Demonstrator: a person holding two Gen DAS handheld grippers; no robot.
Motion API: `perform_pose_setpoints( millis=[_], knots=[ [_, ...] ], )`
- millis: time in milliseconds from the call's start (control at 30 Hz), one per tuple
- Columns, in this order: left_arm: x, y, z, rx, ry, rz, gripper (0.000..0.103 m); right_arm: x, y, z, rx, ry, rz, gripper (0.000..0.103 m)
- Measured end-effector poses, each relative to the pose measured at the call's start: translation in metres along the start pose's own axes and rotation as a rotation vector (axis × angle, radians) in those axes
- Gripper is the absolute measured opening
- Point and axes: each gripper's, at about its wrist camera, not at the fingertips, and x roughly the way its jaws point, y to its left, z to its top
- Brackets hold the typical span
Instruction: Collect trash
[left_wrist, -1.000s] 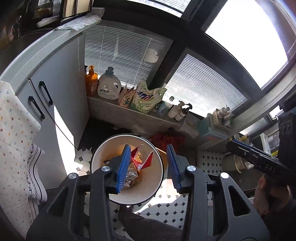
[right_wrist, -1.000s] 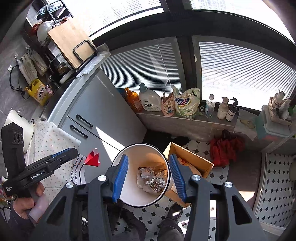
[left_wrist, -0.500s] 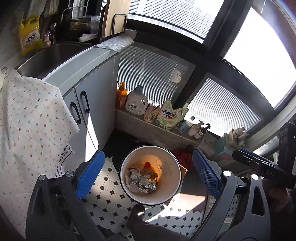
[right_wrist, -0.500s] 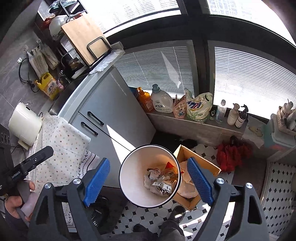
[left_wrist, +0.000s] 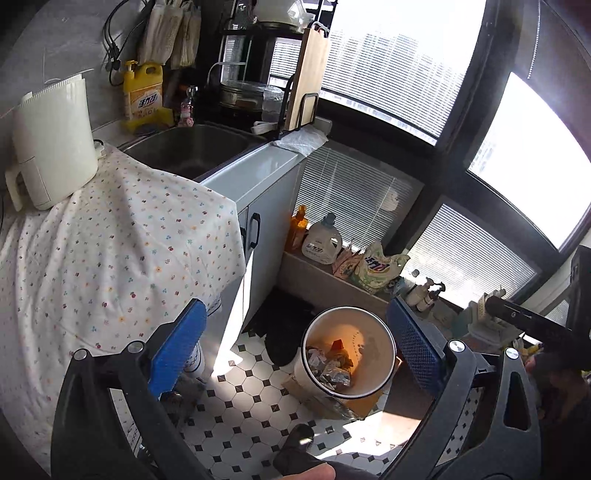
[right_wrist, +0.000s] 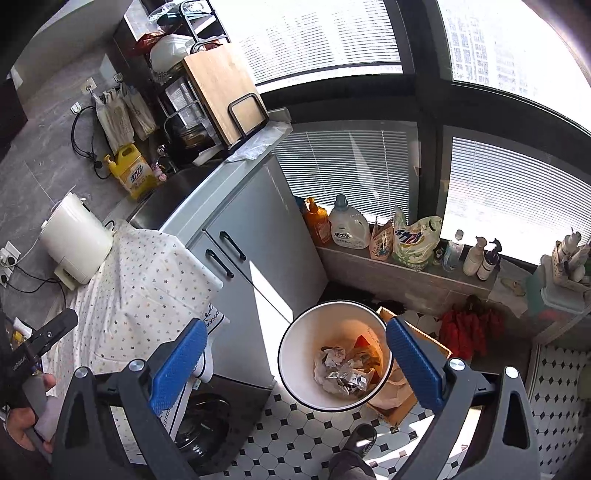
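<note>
A white round bin (left_wrist: 384, 354) stands on the tiled floor and holds crumpled foil, paper and a red wrapper (left_wrist: 338, 345). It also shows in the right wrist view (right_wrist: 295, 354) with the same trash (right_wrist: 343, 373) inside. My left gripper (left_wrist: 295, 354) is open and empty, high above the floor, left of the bin. My right gripper (right_wrist: 295, 362) is open and empty, above the bin's left rim. Both have blue pads (left_wrist: 177, 350).
A table with a floral cloth (left_wrist: 110, 251) carries a white kettle (left_wrist: 51, 144). Beside it are a grey cabinet (right_wrist: 258, 243) and a sink (left_wrist: 192, 147). A cardboard box (right_wrist: 406, 402) sits behind the bin. Detergent bottles (right_wrist: 347, 225) line the window ledge.
The left gripper opened and dropped the red wrapper into the bin. Both grippers opened wide and rose and pulled back, so the counter and kettle came into view.
</note>
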Motion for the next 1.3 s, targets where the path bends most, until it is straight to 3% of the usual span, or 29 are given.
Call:
perform_pose_setpoints(
  millis=[667, 967, 1300],
  knots=[
    [-0.183, 0.062, -0.091, -0.061, -0.151, 0.119, 0.097, -0.107, 0.105, -0.078, -0.168, -0.087, 0.132, 0.095],
    [-0.243, 0.071, -0.119, -0.076, -0.215, 0.173, 0.097, -0.147, 0.131, -0.107, -0.217, -0.111, 0.195, 0.095],
    [-0.284, 0.073, -0.135, -0.094, -0.277, 0.198, 0.097, -0.179, 0.146, -0.119, -0.266, -0.152, 0.213, 0.095]
  ],
)
